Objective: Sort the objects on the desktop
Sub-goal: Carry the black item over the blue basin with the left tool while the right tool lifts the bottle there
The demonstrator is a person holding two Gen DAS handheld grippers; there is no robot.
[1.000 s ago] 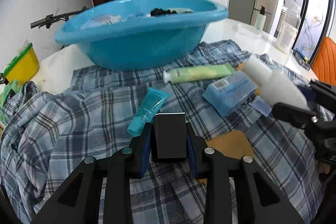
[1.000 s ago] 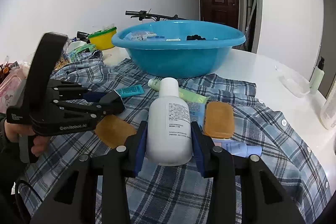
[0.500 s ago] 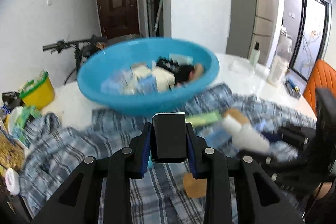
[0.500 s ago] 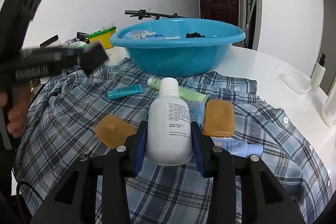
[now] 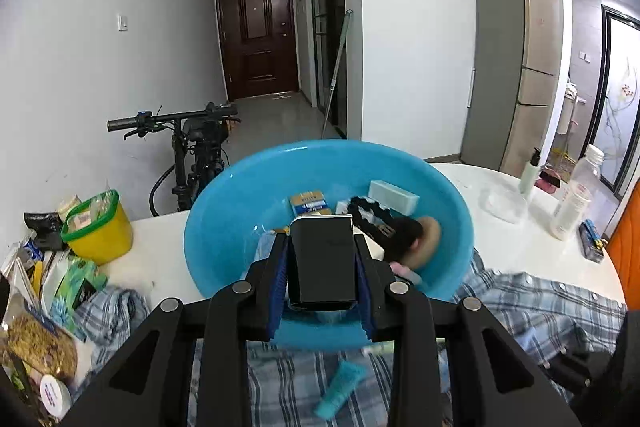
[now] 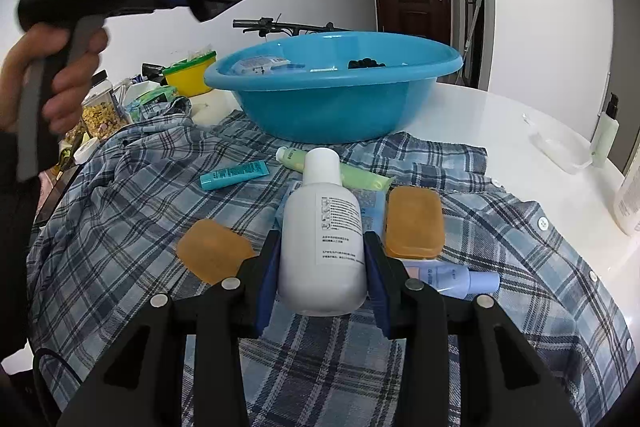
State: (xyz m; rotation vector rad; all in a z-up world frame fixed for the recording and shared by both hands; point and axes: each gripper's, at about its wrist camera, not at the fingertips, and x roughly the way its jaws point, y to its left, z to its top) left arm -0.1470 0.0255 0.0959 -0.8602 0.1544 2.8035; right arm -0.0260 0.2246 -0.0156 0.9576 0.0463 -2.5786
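My left gripper (image 5: 322,263) is shut on a black box (image 5: 322,259) and holds it high, above the near rim of the blue basin (image 5: 224,223), which holds several small items. In the right wrist view the left gripper (image 6: 218,1) hangs in the air left of the basin (image 6: 332,107). My right gripper (image 6: 322,251) is shut on a white bottle (image 6: 322,231) just above the plaid shirt (image 6: 132,211). On the shirt lie a teal tube (image 6: 234,175), a green tube (image 6: 360,177), two orange soap bars (image 6: 414,221) (image 6: 214,249) and a pale blue bottle (image 6: 456,277).
A yellow tub with a green rim (image 5: 98,231) and snack packets (image 5: 36,339) crowd the table's left side. A pump bottle (image 5: 530,171), a clear bottle (image 5: 572,203) and a clear dish (image 5: 502,203) stand on the white table at the right. A bicycle (image 5: 188,139) stands behind.
My left gripper has risen with the black box and moved forward from above the shirt to over the basin. My right gripper has stayed still with the white bottle.
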